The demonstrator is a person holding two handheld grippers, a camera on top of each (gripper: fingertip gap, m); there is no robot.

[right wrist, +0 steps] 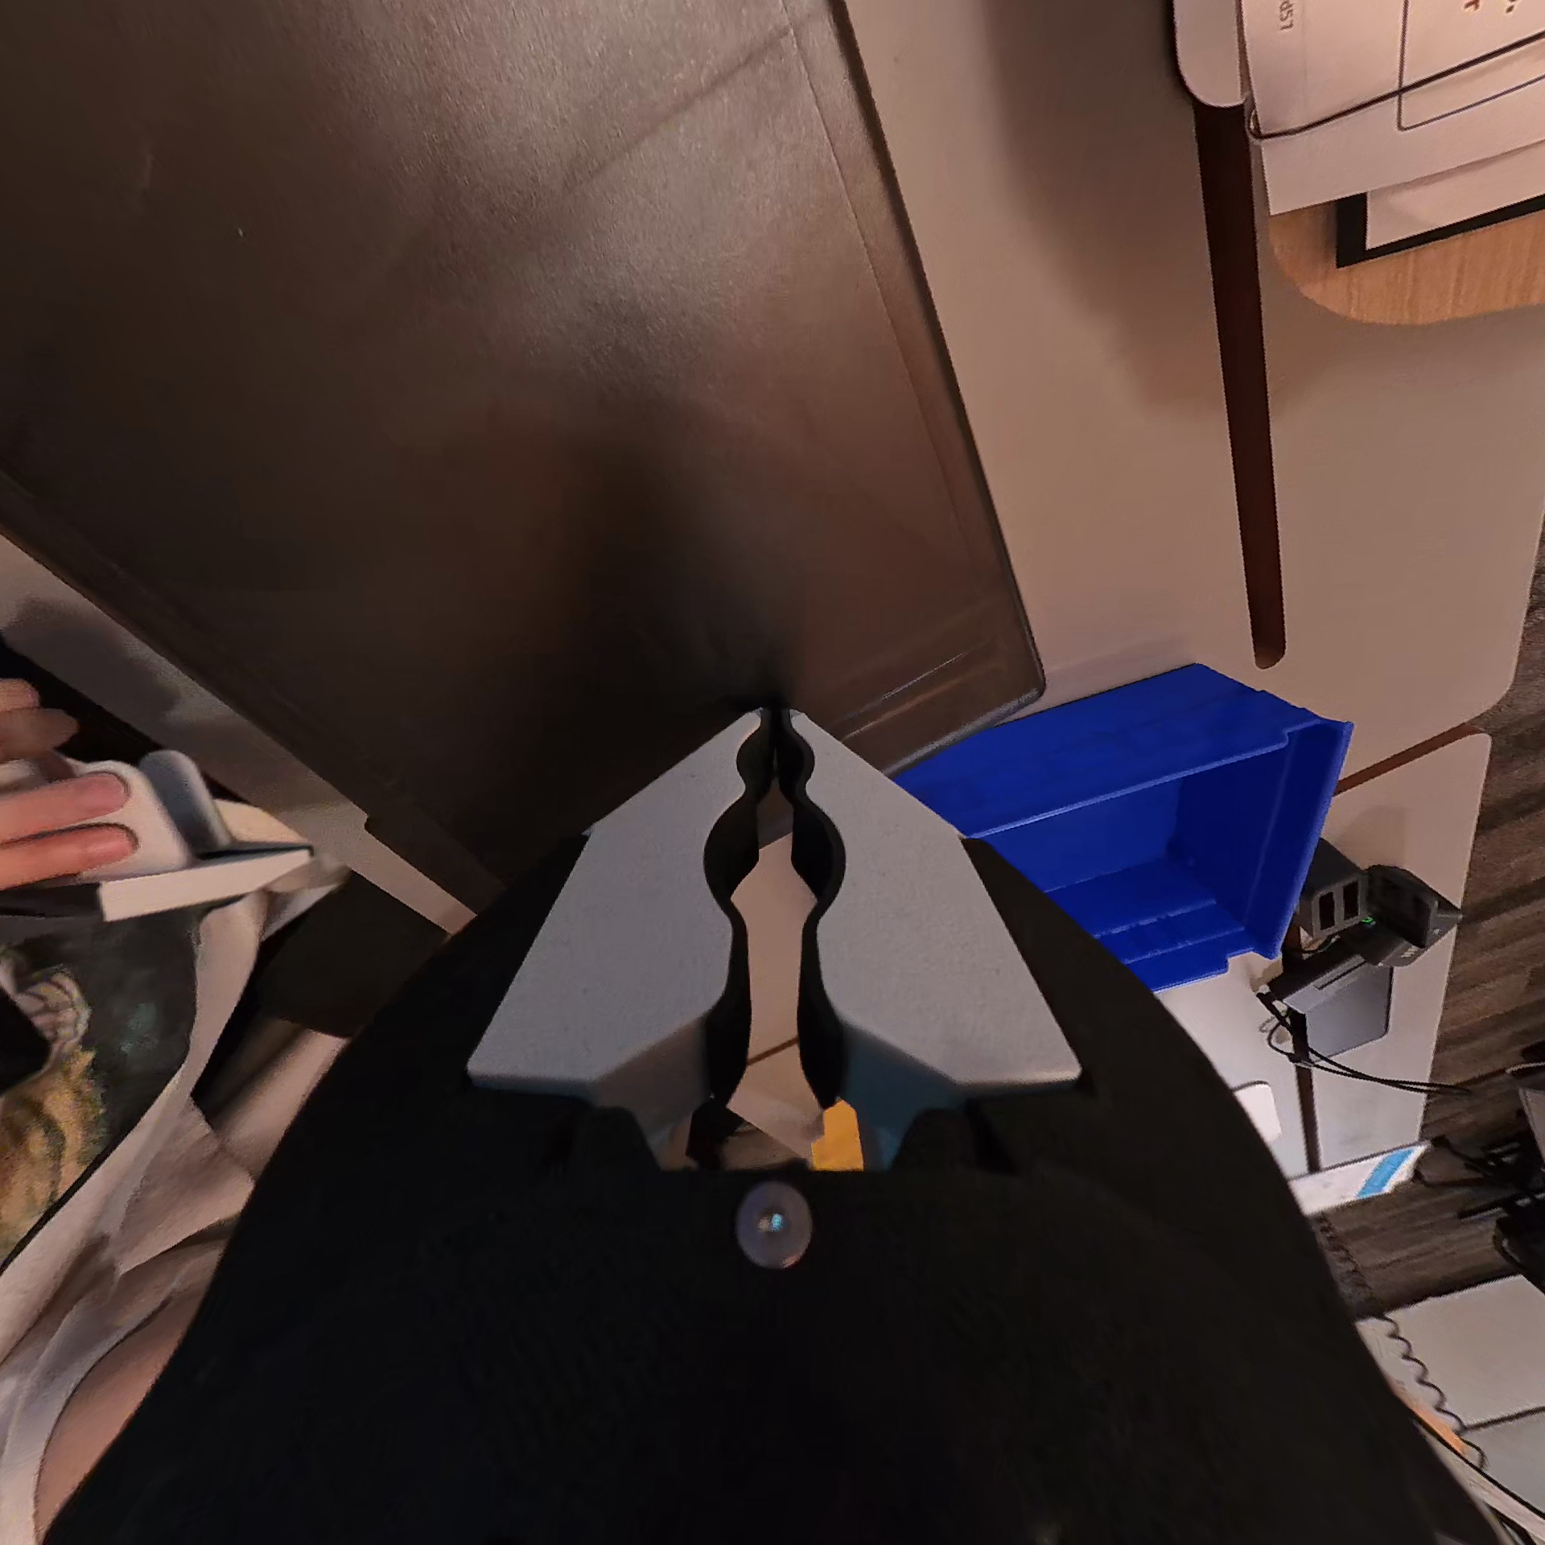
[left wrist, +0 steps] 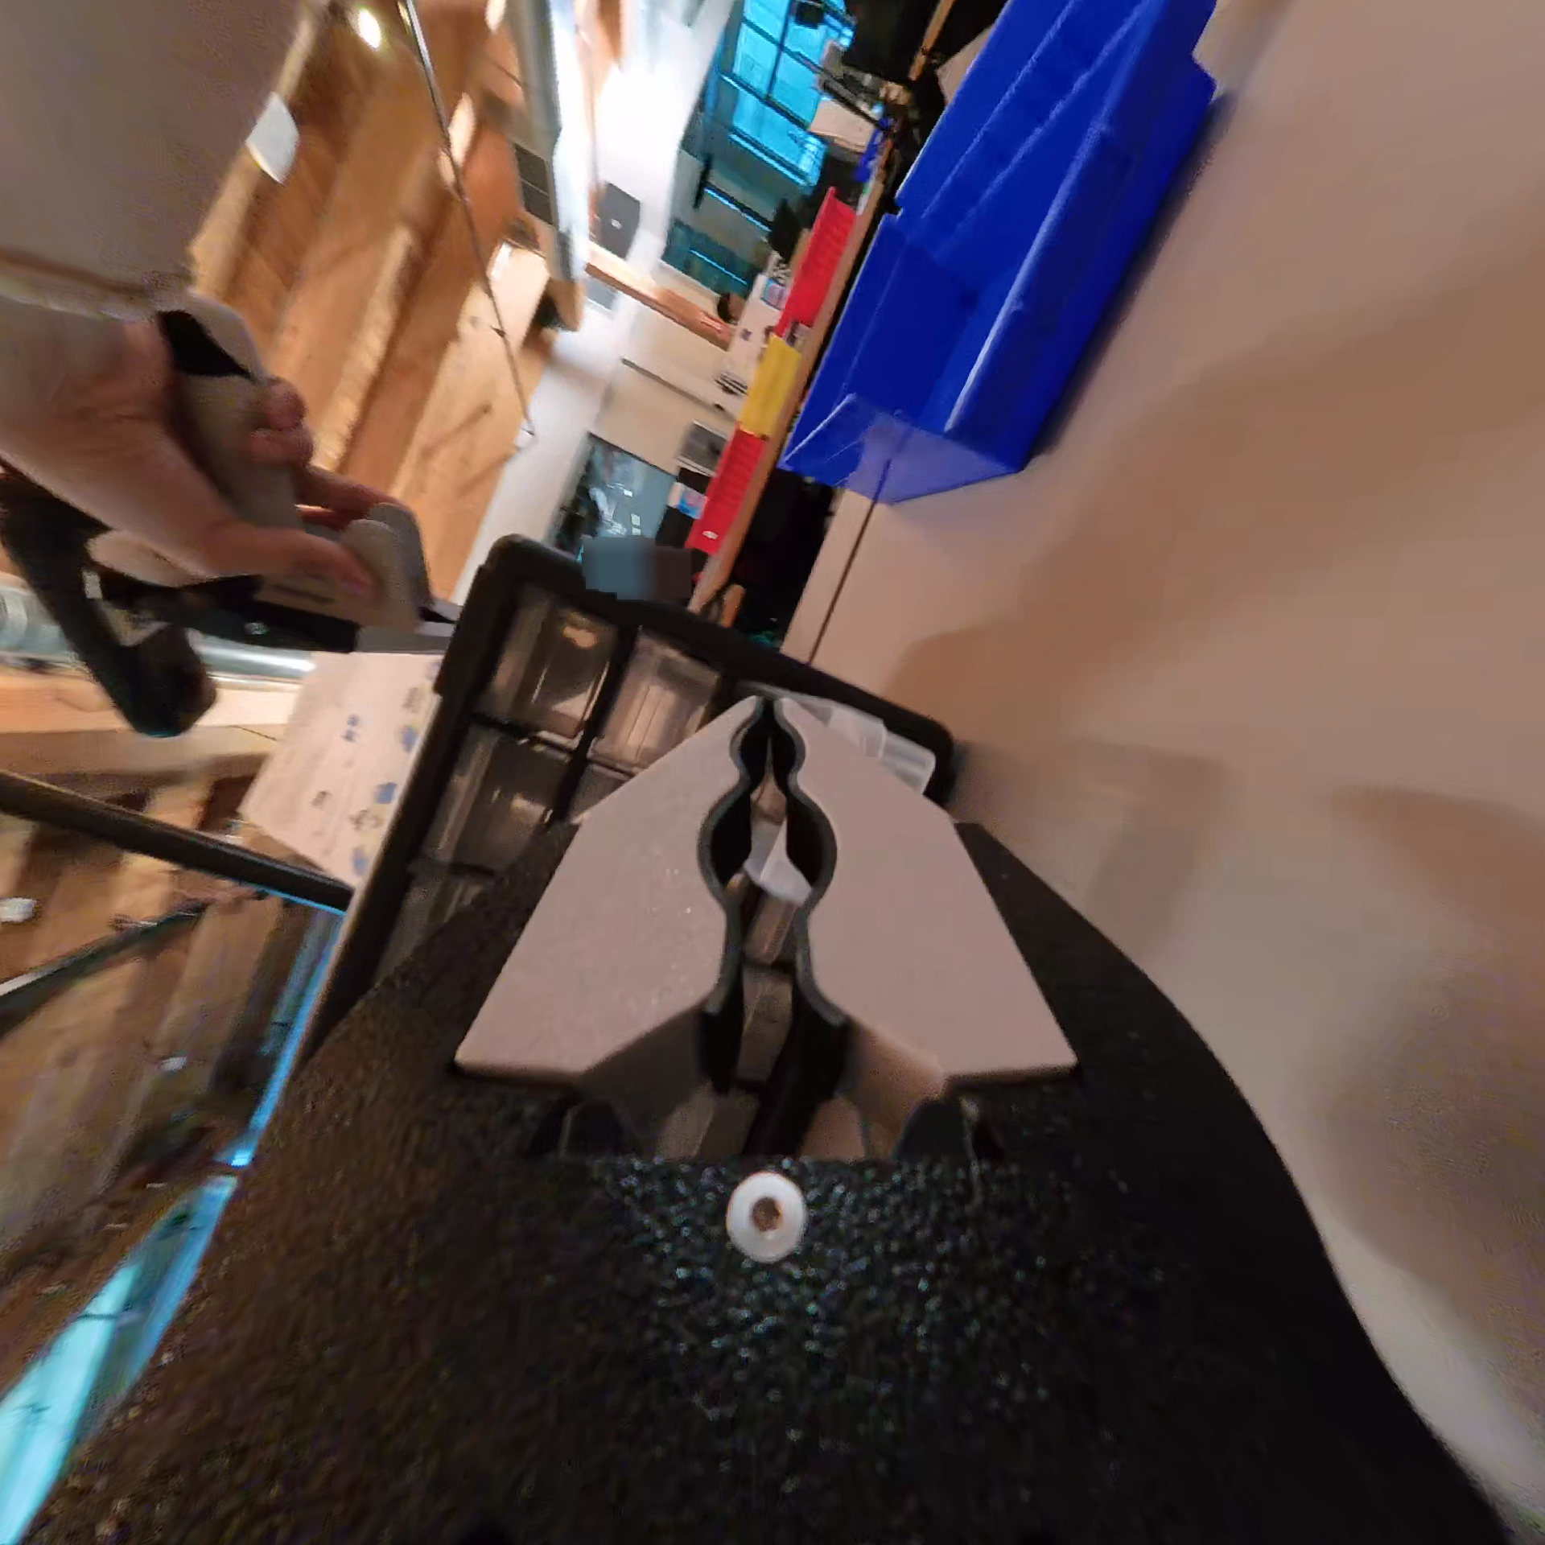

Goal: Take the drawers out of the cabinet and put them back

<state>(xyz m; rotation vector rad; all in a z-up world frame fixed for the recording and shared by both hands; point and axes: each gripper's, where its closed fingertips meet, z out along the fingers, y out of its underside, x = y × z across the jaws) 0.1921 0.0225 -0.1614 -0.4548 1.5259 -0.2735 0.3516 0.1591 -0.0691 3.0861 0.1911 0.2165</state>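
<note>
The black cabinet (left wrist: 502,669) with several clear drawers (left wrist: 577,669) stands on the white table, seen sideways in the left wrist view. My left gripper (left wrist: 769,711) is shut at the cabinet's front, with clear plastic of one drawer (left wrist: 886,744) showing between and just past the fingers. That drawer sticks out a little from the frame. My right gripper (right wrist: 773,715) is shut, its tips pressed against the cabinet's dark flat outer panel (right wrist: 502,376). It also shows in the left wrist view (left wrist: 393,627), held by a hand against the cabinet's edge.
A blue plastic bin (left wrist: 1003,276) (right wrist: 1170,819) lies on the white table (left wrist: 1254,585) behind the cabinet. A white printed box (left wrist: 351,752) stands beside the cabinet. The left gripper and a hand (right wrist: 67,819) show at the right view's left edge. Cables and a small device (right wrist: 1354,945) sit at the right.
</note>
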